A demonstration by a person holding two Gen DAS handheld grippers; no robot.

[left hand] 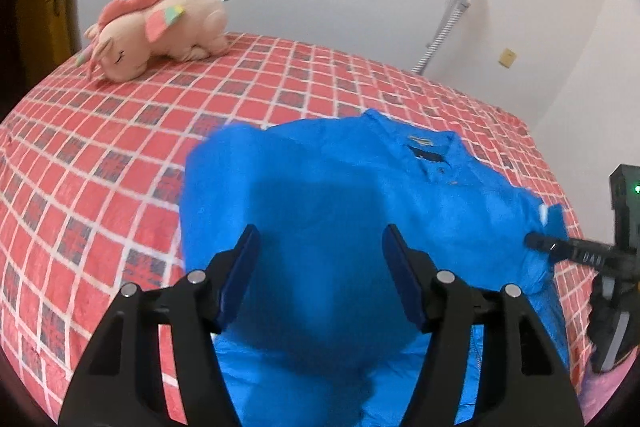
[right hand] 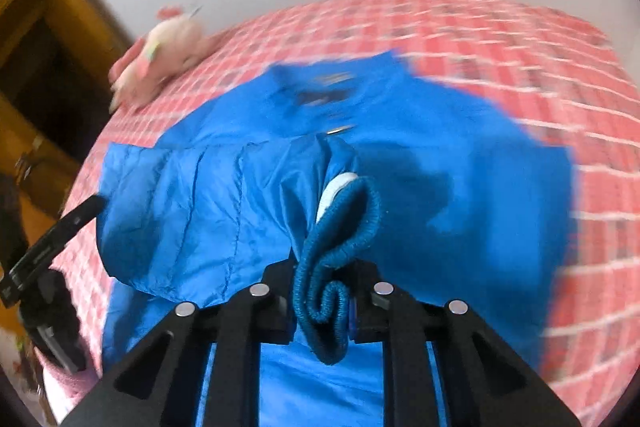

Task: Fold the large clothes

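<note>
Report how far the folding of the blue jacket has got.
Done: the blue jacket lies collar-up on the checked bedspread, its left side apparently already turned in.
In hand: the right gripper pinches the ribbed cuff of the sleeve; the left gripper hovers open above the body.
Left: laying that sleeve across, then folding the body.

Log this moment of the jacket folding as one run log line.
left gripper: open, over blue jacket | right gripper: shut on sleeve cuff | bed: plush toy
</note>
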